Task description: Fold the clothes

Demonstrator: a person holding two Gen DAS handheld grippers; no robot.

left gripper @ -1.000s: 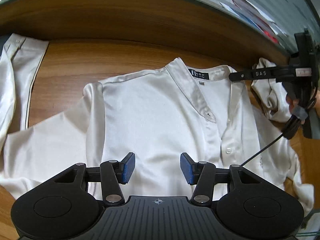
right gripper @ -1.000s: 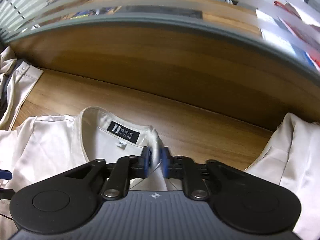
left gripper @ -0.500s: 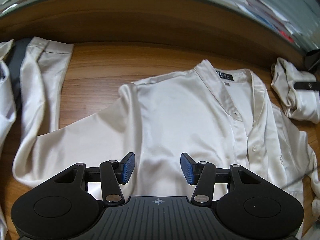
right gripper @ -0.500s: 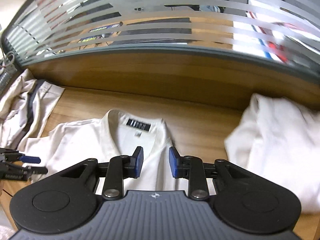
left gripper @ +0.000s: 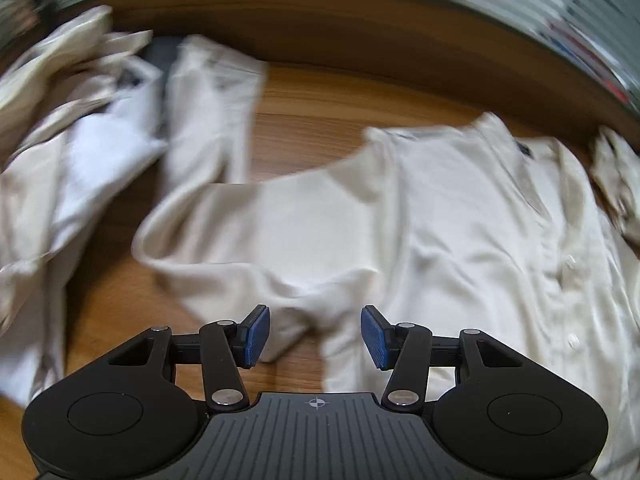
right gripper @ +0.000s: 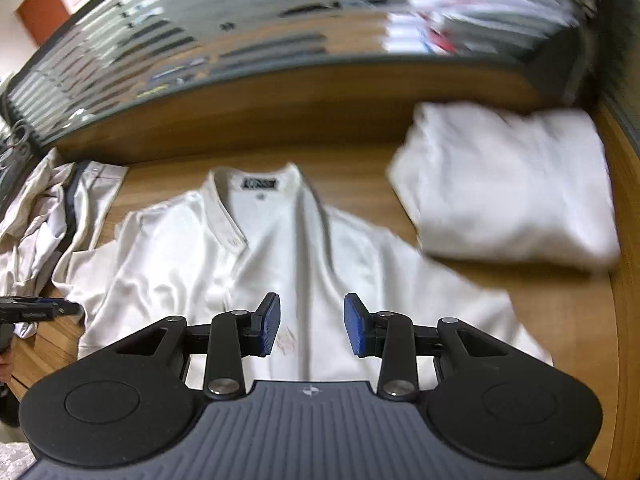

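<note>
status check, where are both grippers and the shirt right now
Left gripper open, empty. Right gripper empty, jaws just been opening. Cream satin button shirt flat, unfolded on wooden table. Folded white garment beside its shoulder.

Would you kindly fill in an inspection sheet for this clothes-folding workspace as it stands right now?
Surface: wooden table, bare strip along the far edge.
Job's things: cream shirt spread flat, front up, collar toward the far edge; its sleeve stretched out sideways.
Clutter: folded white garment beside the shirt's shoulder; rumpled pile of pale clothes on the other side.
Grippers: left tool open above the sleeve's underarm, nothing gripped; right tool has just been opening, nothing between its pads, above the shirt front.
Cables: nothing seen.
Surroundings: striped frosted-glass partition above a wooden ledge; image blurred.
</note>
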